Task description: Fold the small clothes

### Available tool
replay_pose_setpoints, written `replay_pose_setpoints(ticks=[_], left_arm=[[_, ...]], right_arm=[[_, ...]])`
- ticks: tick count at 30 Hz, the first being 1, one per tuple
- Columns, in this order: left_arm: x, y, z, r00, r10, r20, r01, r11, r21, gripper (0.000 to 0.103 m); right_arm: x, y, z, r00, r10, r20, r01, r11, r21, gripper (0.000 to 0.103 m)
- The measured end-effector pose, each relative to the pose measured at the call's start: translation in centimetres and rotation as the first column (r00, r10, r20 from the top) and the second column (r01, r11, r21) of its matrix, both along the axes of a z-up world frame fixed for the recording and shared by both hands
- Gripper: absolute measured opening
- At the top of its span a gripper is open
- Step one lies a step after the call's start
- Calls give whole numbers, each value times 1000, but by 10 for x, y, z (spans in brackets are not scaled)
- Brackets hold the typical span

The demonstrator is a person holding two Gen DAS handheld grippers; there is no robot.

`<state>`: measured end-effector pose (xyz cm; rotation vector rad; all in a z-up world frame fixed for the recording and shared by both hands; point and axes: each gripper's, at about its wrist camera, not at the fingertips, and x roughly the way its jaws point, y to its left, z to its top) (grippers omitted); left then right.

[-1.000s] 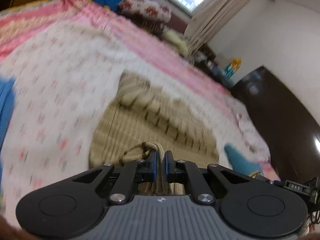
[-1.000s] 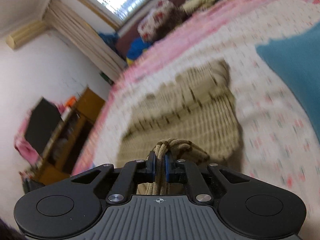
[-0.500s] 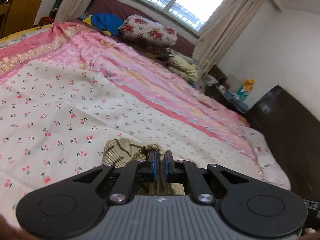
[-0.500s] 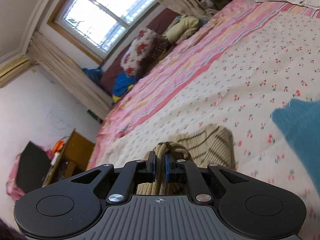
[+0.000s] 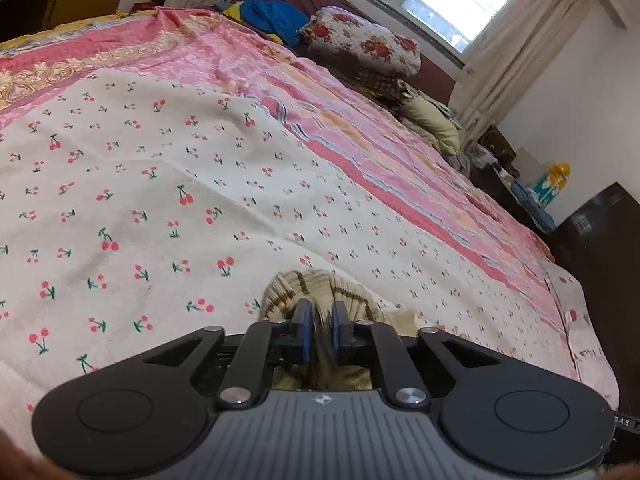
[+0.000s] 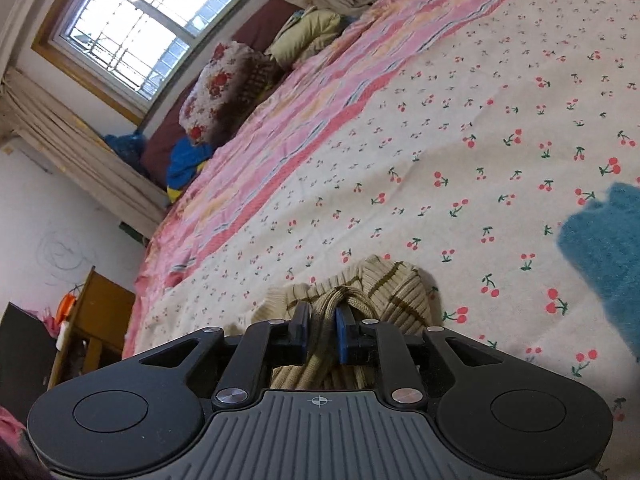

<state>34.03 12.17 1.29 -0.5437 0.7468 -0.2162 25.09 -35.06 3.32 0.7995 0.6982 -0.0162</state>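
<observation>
A beige ribbed knit garment with brown stripes (image 5: 352,300) lies bunched on the cherry-print bedsheet (image 5: 160,200), just ahead of both grippers. In the left wrist view my left gripper (image 5: 320,330) has its jaws opening; blurred beige fabric sits low in the gap and no longer loops above the blue pads. Seen from the right wrist, the same garment (image 6: 396,292) is folded over itself. My right gripper (image 6: 323,328) has its jaws opening too, but a thick rolled edge of the knit still fills the gap and touches both pads.
A blue fuzzy garment (image 6: 604,240) lies on the sheet to the right. A floral pillow (image 5: 360,40) and bundled clothes sit at the far end under the window. Dark furniture (image 5: 600,260) borders one side of the bed, a wooden cabinet (image 6: 100,312) the other.
Both grippers carried the garment's near edge forward over its far part and sank toward the bed. The flat garment is now a folded bunch. Both pairs of jaws have widened slightly.
</observation>
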Motion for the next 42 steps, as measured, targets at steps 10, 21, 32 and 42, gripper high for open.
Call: replay_pose_setpoints(ticks=[10,21,32,42], left_arm=[[-17,8,20,998,-6,67,1,997,73,31],[-40,-48,-10,986,-162,36,131,893,431,33],[-50,-16,-7,998,-53,26,38,914,405,33],[-91,-24,-8,990,-128,54,92,894,439,33]], right_arm=[[-6,1,13,1000,9,29,-6,996,-89,30],[-11,52,3,980,192,-58,-197,863,-466,29],[-18,39,-8,991,100,-84,-129,856,-501,27],[-71,59,0,972,222,-71,-225,818,-530,28]])
